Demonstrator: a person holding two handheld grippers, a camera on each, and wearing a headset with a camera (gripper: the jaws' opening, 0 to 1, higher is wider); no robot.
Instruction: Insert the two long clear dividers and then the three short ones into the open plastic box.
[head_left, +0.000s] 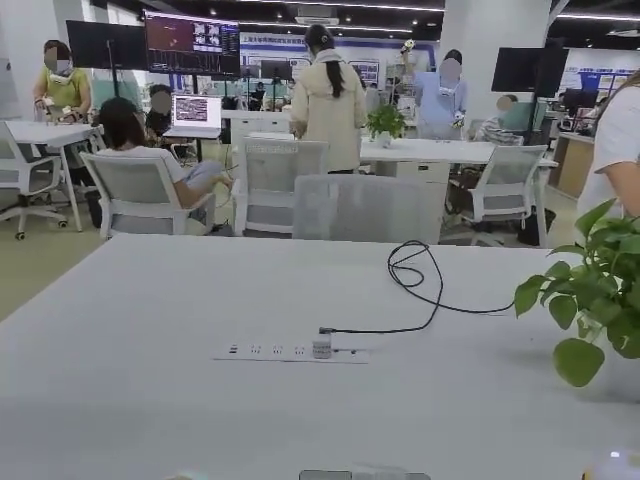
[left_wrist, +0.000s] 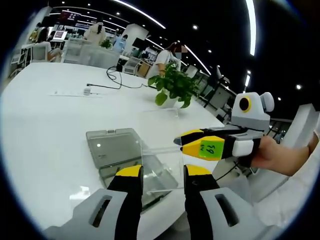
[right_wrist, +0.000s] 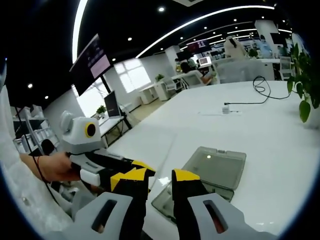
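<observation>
The open clear plastic box lies on the white table with its lid folded flat beside it. My left gripper hovers just above the box, open, with nothing between its jaws. My right gripper comes in from the right over the box. Its jaws are close together on a thin clear divider that is hard to make out. In the right gripper view, the right gripper is above the box and lid. The left gripper is just to its left. The box's far edge peeks in at the bottom of the head view.
A potted plant stands at the table's right side. A power strip with a plugged black cable lies mid-table. Chairs, desks and several people fill the room beyond the far edge.
</observation>
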